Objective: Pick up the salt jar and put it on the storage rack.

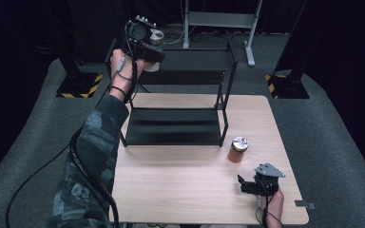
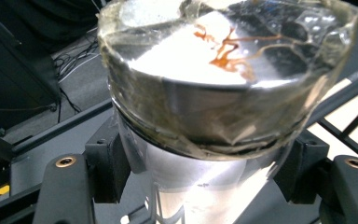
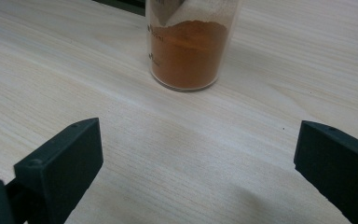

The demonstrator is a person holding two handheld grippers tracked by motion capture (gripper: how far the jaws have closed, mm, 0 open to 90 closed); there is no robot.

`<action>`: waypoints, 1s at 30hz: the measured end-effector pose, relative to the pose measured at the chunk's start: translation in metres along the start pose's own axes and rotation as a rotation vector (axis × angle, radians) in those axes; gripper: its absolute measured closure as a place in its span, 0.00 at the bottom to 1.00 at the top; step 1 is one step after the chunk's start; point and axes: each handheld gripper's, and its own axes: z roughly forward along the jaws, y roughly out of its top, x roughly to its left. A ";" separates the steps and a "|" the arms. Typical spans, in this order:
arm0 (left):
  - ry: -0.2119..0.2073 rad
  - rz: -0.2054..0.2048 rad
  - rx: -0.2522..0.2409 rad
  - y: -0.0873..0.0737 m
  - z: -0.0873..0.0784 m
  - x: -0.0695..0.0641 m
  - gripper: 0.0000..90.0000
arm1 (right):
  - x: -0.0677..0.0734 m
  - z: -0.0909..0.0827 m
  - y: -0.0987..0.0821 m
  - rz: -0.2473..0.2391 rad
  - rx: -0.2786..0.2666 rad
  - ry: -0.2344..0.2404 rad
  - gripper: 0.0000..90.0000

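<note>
From the high view, the left gripper (image 1: 148, 51) is raised over the top level of a black two-tier shelf (image 1: 176, 128) at the far side of the wooden table (image 1: 180, 185); it holds a pale jar (image 1: 155, 39) with a shiny lid, partly hidden behind the gripper's body, just above the top tier near its left end; a second jar (image 1: 237, 149), holding orange-brown powder under a silver lid, stands upright on the table just right of the shelf's front corner; the right gripper (image 1: 245, 185) rests low near the table's near right edge, a little way from that orange jar and not touching it.

In the left gripper view, the clear jar (image 2: 214, 121) looms close; its metal lid is wrapped in crinkled see-through film with a reddish squiggle on top, and its glass body below looks whitish; the black jaws are clamped on the body just under the lid, one pad on each side, with the shelf's dark bars behind.

In the right gripper view, the jaws stand wide apart with nothing between them but bare wood; the orange-powder jar (image 3: 189, 46) stands ahead, centred between the two pads yet well beyond their tips.
</note>
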 end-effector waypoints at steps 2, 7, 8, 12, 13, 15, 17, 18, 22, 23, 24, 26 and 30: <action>0.006 -0.015 -0.010 -0.001 0.002 0.000 0.34 | 0.000 0.000 0.000 0.000 0.000 0.001 0.00; 0.010 -0.028 -0.022 -0.003 0.010 0.001 0.34 | 0.000 0.000 0.000 0.000 0.000 0.001 0.00; 0.008 -0.031 -0.029 -0.004 0.012 0.002 0.34 | 0.000 0.000 0.000 0.000 -0.001 0.001 0.00; 0.006 -0.043 -0.043 -0.007 0.019 0.002 0.34 | -0.001 0.000 0.000 0.000 0.000 0.003 0.00; 0.008 -0.046 -0.045 -0.007 0.021 0.002 0.34 | -0.001 0.000 0.000 -0.001 -0.001 0.003 0.00; 0.007 -0.055 -0.050 -0.009 0.024 0.003 0.34 | -0.001 0.000 0.000 0.000 -0.001 0.004 0.00; 0.003 -0.066 -0.057 -0.010 0.027 0.004 0.34 | -0.001 0.000 0.000 0.000 -0.001 0.005 0.00; 0.003 -0.070 -0.060 -0.011 0.028 0.005 0.34 | -0.001 0.000 0.000 0.000 -0.001 0.005 0.00; 0.002 -0.074 -0.063 -0.012 0.032 0.006 0.34 | -0.001 0.000 0.000 -0.001 -0.001 0.006 0.00; 0.002 -0.080 -0.064 -0.013 0.034 0.007 0.34 | -0.001 0.000 0.000 0.000 0.000 0.005 0.00; -0.002 -0.084 -0.067 -0.014 0.035 0.007 0.34 | -0.001 0.000 0.000 0.000 0.000 0.006 0.00; -0.011 -0.093 -0.076 -0.016 0.036 0.009 0.34 | -0.001 0.000 0.000 -0.001 0.000 0.006 0.00; -0.031 -0.132 -0.100 -0.023 0.040 0.013 0.34 | -0.001 0.000 0.000 0.000 0.001 0.006 0.00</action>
